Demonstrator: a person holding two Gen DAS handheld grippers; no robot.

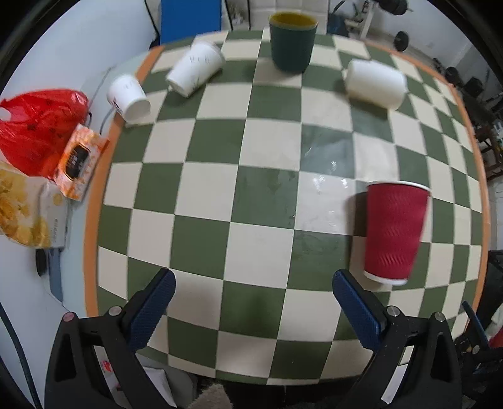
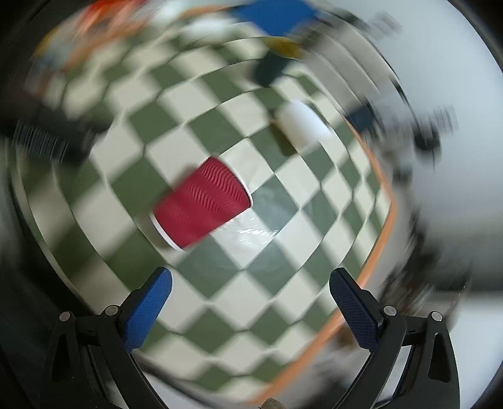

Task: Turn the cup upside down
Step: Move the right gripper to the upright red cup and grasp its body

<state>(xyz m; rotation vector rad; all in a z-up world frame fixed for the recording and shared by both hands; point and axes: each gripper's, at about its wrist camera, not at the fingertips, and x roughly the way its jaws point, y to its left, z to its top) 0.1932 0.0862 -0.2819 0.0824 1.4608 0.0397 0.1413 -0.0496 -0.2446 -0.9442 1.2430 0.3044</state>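
red ribbed paper cup [image 1: 394,231] standing upright on the checked green-and-cream tablecloth [image 1: 239,195], wide white-rimmed mouth up, narrow base down, toward the right side of the left wrist view. not flipped. nothing touching it.

left gripper [image 1: 253,284] spread wide, blue-padded fingers [image 1: 151,310] well apart over the near edge of the cloth, nothing between them; cup just beyond and to the right of the right-hand finger, apart from it.

right gripper [image 2: 250,283] likewise spread wide and empty, blue pads [image 2: 147,310] on both sides of bare cloth. right wrist view heavily smeared by motion and tilted; same red cup [image 2: 201,207] near the middle of that view, ahead of the fingers and clear of them, appearing slanted there because of the camera's roll.

at the far side of the cloth: dark green cup [image 1: 293,42] with a yellow inside, upright; large white paper cup [image 1: 195,69] lying on its side to its left; smaller white cup [image 1: 129,98] tipped at the cloth's orange border; another white cup [image 1: 375,83] on its side to the right. wet glare on the cloth [image 1: 323,182] left of the red cup.

off the cloth on the white table, far left: red plastic bag [image 1: 37,129], orange wipes pack [image 1: 80,162] leaning on it, yellow snack packet [image 1: 25,210] nearer. blue panel [image 1: 190,19] behind the table.
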